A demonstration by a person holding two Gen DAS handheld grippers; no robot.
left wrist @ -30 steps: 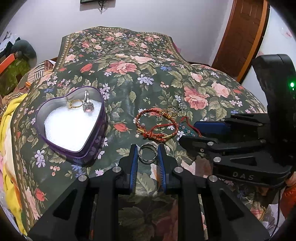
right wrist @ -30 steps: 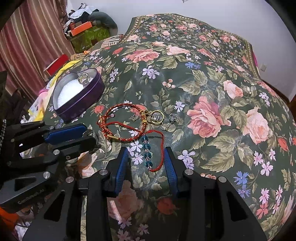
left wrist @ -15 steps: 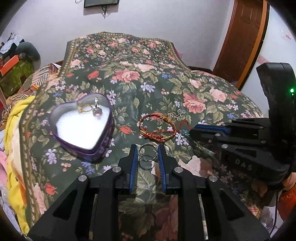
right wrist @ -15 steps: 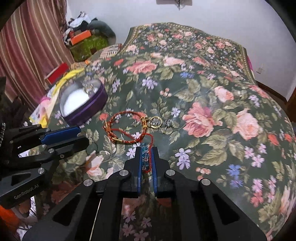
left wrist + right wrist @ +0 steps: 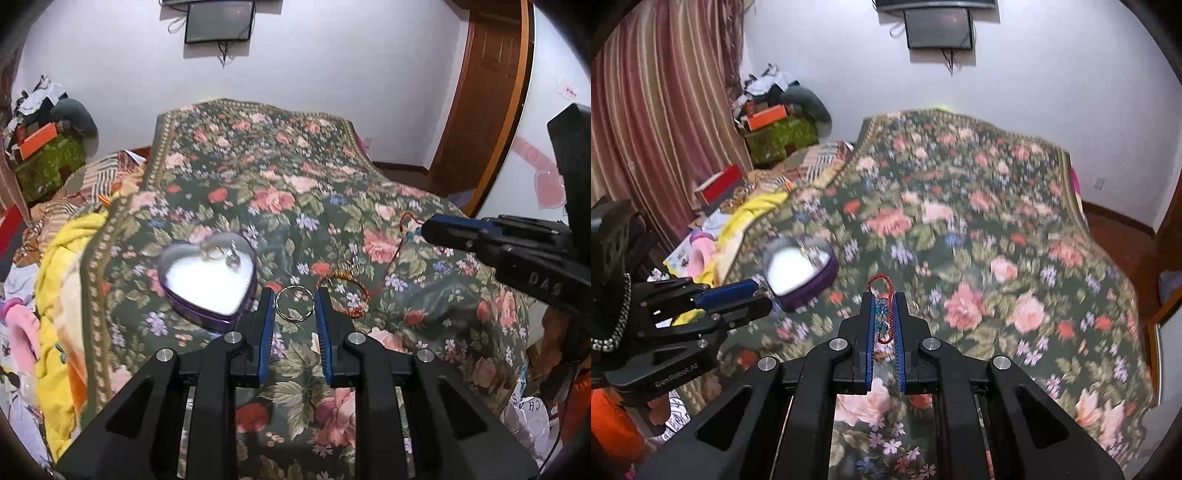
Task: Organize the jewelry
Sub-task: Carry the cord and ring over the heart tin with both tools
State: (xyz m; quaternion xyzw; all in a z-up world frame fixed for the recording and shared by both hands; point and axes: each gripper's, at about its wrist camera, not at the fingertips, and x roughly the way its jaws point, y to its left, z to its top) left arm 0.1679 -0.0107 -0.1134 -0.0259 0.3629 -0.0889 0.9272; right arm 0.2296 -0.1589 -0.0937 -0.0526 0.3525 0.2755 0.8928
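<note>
Off to the left of the left gripper (image 5: 294,308), the heart-shaped tin (image 5: 207,273) is sitting on the flowered bedspread (image 5: 295,192), its white lining holding what looks like a gold ring (image 5: 211,253) and a small silver piece (image 5: 232,258) near the far rim, with most of the lining bare. The left gripper's fingers (image 5: 266,325) are pinching a silver ring (image 5: 294,303) across its width, narrowly parted, holding it above the bed. Just beyond and right of those fingertips, a red and gold bracelet (image 5: 347,295) is lying on the bedspread, not yet collected. Further right, the right gripper (image 5: 885,321) is nearly closed, its fingers (image 5: 868,332) clamping a red cord with blue beads (image 5: 882,314), whose loop is sticking out past the tips. Judging by this, the picking-up step is finished and carrying is in hand; the next move calls for bringing each piece leftward over the tin, lowering it inside the rim, and parting the fingers so it lands on the lining without tangling.
</note>
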